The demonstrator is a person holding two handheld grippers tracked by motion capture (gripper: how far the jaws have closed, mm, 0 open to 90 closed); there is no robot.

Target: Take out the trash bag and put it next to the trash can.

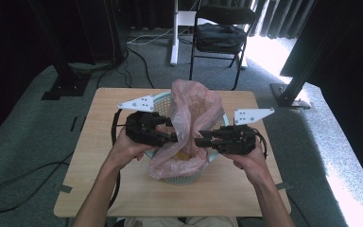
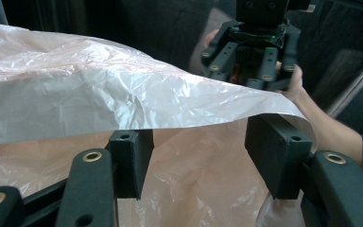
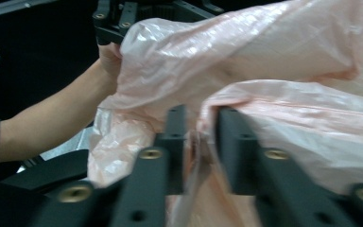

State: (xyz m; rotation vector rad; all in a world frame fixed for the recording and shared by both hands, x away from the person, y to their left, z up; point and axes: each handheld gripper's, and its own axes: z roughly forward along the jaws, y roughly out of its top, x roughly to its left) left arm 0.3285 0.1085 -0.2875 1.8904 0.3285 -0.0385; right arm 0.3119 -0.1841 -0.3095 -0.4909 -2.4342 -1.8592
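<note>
A thin pink plastic bag (image 1: 191, 109) stands up out of a pale green basket (image 1: 182, 178) in the middle of the wooden table (image 1: 113, 189). Something yellow shows through the bag low down. My left gripper (image 1: 174, 137) is at the bag's left side. In the left gripper view its jaws (image 2: 198, 142) stand wide apart, and the bag's film (image 2: 99, 94) drapes over their tips. My right gripper (image 1: 199, 141) is at the bag's right side. Its jaws (image 3: 202, 118) stand a narrow gap apart with a fold of the bag (image 3: 264, 56) between them, not pinched.
A black folding chair (image 1: 220, 33) with a dark bag on it and a white post (image 1: 175, 33) stand on the carpet behind the table. Black frame legs stand at both back corners. Cables run across the floor at the left.
</note>
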